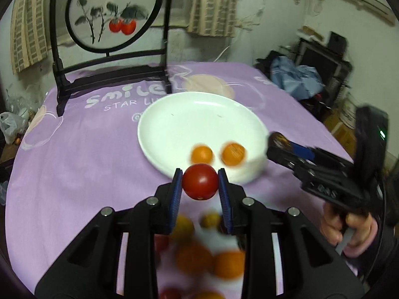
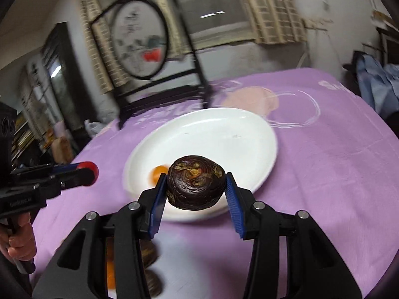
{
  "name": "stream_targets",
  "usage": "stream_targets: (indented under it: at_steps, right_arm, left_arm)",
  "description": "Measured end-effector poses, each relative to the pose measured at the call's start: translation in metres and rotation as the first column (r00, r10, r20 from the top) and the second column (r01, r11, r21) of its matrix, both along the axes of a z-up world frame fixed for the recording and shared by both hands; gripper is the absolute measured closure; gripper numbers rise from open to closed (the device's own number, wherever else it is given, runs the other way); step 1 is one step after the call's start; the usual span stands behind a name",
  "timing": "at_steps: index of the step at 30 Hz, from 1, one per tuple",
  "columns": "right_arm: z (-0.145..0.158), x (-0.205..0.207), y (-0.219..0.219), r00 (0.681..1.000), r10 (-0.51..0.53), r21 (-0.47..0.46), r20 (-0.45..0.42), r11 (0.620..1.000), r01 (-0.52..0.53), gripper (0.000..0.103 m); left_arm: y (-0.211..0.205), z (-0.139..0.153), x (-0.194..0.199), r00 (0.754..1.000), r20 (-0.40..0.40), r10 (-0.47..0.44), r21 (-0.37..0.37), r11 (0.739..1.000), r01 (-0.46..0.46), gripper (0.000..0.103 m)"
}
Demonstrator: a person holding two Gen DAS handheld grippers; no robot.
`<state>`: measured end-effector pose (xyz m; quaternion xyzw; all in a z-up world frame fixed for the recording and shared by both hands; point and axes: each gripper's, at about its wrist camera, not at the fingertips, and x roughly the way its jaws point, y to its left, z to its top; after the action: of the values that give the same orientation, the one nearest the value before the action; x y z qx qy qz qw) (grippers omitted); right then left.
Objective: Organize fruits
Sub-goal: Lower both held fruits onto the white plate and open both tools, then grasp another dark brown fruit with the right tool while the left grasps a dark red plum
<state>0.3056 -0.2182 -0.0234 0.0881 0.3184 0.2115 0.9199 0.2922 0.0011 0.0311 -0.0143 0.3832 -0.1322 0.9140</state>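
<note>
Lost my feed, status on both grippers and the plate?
Left gripper shut on red tomato. Right gripper shut on dark water chestnut. White plate holds two orange fruits. Path clear.

A round desk draped in a lilac printed cloth is carrying a shallow white ceramic plate near its middle, a black-framed round painted screen standing behind it, and blurred orange, yellow and red fruits lying at the near edge.
</note>
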Motion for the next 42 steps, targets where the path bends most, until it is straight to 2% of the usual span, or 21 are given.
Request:
stream_targets:
  at_steps: [4, 8, 10, 11, 12, 13, 16, 19, 20, 23, 24, 26, 28, 34, 38, 41, 42]
  right_arm:
    - [-0.015, 0.033, -0.009, 0.998, -0.029, 0.011, -0.054, 0.999, 0.03, 0.057]
    - [-0.022, 0.048, -0.009, 0.996, -0.02, 0.019, -0.09, 1.0, 0.022, 0.055]
    - [-0.021, 0.046, -0.005, 0.996, -0.018, -0.006, -0.09, 1.0, 0.018, 0.042]
    - [-0.018, 0.044, -0.004, 0.997, -0.022, -0.019, -0.076, 1.0, 0.021, 0.041]
    - [-0.012, 0.039, -0.004, 0.998, -0.023, -0.031, -0.055, 0.999, 0.022, 0.04]
    - [-0.004, 0.031, -0.003, 1.0, -0.012, -0.04, -0.029, 0.999, 0.011, 0.04]
    - [0.012, 0.011, 0.002, 0.999, 0.053, -0.032, 0.0, 0.998, -0.053, 0.04]
    - [0.017, -0.018, 0.02, 0.975, 0.221, -0.045, -0.03, 0.974, -0.222, 0.04]
    - [0.016, -0.025, 0.025, 0.965, 0.261, -0.065, -0.034, 0.963, -0.263, 0.04]
    - [0.011, -0.059, 0.043, 0.916, 0.399, -0.188, -0.036, 0.898, -0.398, 0.04]
    - [0.006, -0.076, 0.049, 0.891, 0.453, -0.259, -0.029, 0.858, -0.444, 0.04]
    - [-0.002, -0.096, 0.057, 0.862, 0.507, -0.355, -0.016, 0.803, -0.479, 0.04]
    - [-0.011, -0.107, 0.059, 0.847, 0.531, -0.393, -0.036, 0.771, -0.5, 0.04]
    - [-0.027, -0.102, 0.063, 0.852, 0.514, -0.404, -0.1, 0.761, -0.507, 0.04]
    - [-0.037, -0.093, 0.068, 0.858, 0.495, -0.395, -0.138, 0.767, -0.506, 0.04]
    - [-0.041, -0.091, 0.071, 0.857, 0.493, -0.392, -0.153, 0.765, -0.51, 0.043]
    - [-0.042, -0.09, 0.072, 0.857, 0.491, -0.393, -0.156, 0.765, -0.51, 0.046]
  left_arm:
    - [-0.008, -0.023, 0.055, 0.995, -0.072, 0.063, 0.074, 0.996, -0.058, 0.074]
    - [-0.009, -0.045, 0.078, 0.988, -0.12, 0.1, 0.123, 0.989, -0.085, 0.074]
    - [-0.01, -0.053, 0.083, 0.984, -0.135, 0.117, 0.148, 0.984, -0.097, 0.071]
    - [-0.011, -0.053, 0.084, 0.983, -0.138, 0.122, 0.153, 0.983, -0.101, 0.063]
    - [-0.011, -0.051, 0.082, 0.983, -0.13, 0.131, 0.159, 0.981, -0.11, 0.038]
    - [-0.01, -0.045, 0.075, 0.984, -0.101, 0.144, 0.164, 0.978, -0.126, 0.022]
    - [-0.005, -0.018, 0.042, 0.988, -0.004, 0.152, 0.177, 0.973, -0.149, 0.014]
    - [0.007, 0.004, 0.002, 0.989, 0.054, 0.138, 0.148, 0.978, -0.145, 0.006]
    - [0.015, 0.011, -0.02, 0.986, 0.088, 0.143, 0.143, 0.978, -0.154, 0.005]
    - [0.036, 0.013, -0.069, 0.978, 0.139, 0.156, 0.134, 0.975, -0.175, 0.002]
    - [0.042, 0.012, -0.08, 0.977, 0.142, 0.157, 0.12, 0.977, -0.175, 0.002]
    - [0.055, 0.004, -0.102, 0.977, 0.145, 0.157, 0.086, 0.982, -0.17, 0.002]
    - [0.067, -0.007, -0.122, 0.977, 0.148, 0.153, 0.06, 0.985, -0.163, 0.002]
    - [0.082, -0.031, -0.153, 0.983, 0.141, 0.115, -0.019, 0.993, -0.113, 0.002]
    - [0.081, -0.029, -0.161, 0.986, 0.151, 0.077, -0.041, 0.997, -0.071, 0.002]
    - [0.077, -0.029, -0.166, 0.984, 0.171, 0.05, -0.021, 0.999, -0.047, 0.002]
    - [0.075, -0.03, -0.167, 0.984, 0.172, 0.042, -0.008, 0.999, -0.042, 0.002]
